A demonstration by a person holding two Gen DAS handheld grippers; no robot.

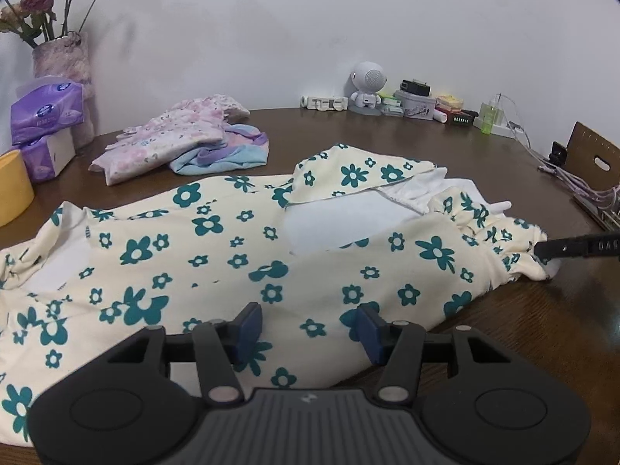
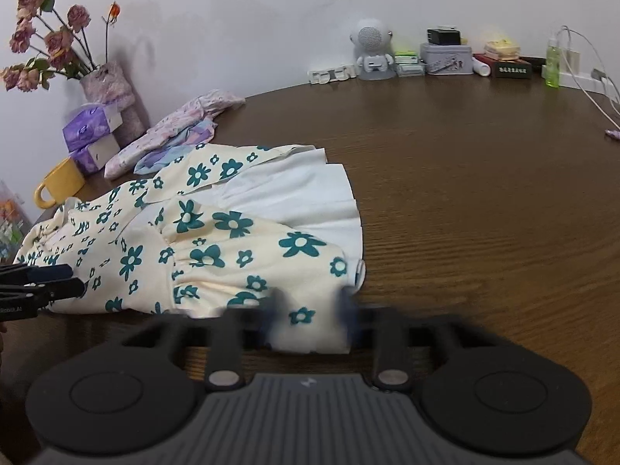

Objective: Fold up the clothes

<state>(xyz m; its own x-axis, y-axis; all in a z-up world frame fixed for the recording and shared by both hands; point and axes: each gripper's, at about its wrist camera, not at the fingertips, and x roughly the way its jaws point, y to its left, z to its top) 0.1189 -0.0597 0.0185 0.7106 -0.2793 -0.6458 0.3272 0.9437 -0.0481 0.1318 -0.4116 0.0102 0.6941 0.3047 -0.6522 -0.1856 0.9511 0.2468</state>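
Observation:
A cream dress with teal flowers [image 1: 217, 255] lies spread on the brown table [image 1: 523, 333], its white lining showing at a turned-back flap [image 1: 341, 221]. My left gripper [image 1: 308, 321] hovers low over the dress's near part, its blue pads apart with flat cloth below them; it stands open. From the right, my right gripper [image 1: 542, 248] comes in at the gathered end of the dress, fingers together on the fabric. In the right wrist view that gripper [image 2: 312, 310] is blurred, with the dress [image 2: 217, 240] edge between its fingers. The left gripper [image 2: 58, 281] shows at the left edge.
A pile of pink and blue clothes [image 1: 182, 139] lies behind the dress. Purple tissue packs [image 1: 46, 116], a yellow mug [image 2: 58, 186] and a vase of dried roses [image 1: 62, 58] stand at the left. A small white robot figure [image 1: 366, 89], boxes, a green bottle and cables line the far right.

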